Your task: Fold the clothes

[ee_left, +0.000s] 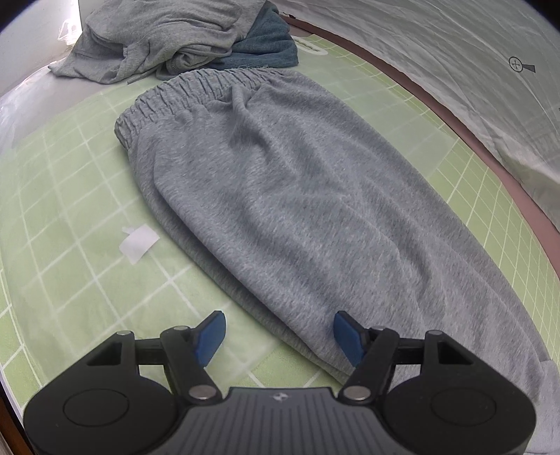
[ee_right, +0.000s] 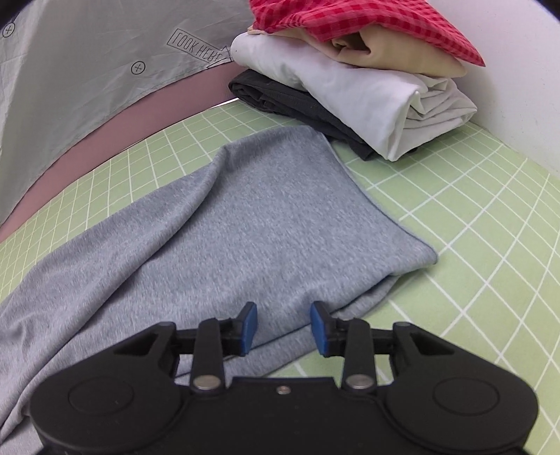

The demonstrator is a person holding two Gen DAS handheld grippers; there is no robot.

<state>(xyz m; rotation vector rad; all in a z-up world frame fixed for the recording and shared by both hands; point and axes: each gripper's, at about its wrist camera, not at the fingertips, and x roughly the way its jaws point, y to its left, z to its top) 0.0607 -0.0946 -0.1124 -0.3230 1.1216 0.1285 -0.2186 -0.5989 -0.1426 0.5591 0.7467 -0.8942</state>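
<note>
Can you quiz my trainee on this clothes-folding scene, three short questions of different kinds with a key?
1. True or false: the left claw is shut on the grey pants.
2. Multiple choice: in the right wrist view, what lies on top of the folded stack beyond the pants?
A. a red checked cloth
B. a blue towel
C. a green sock
3. Fill in: in the left wrist view, the pants' elastic ____ lies at the far end, near the unfolded pile.

Key
1. False: both the left and right claw are open, holding nothing.
2. A
3. waistband
</note>
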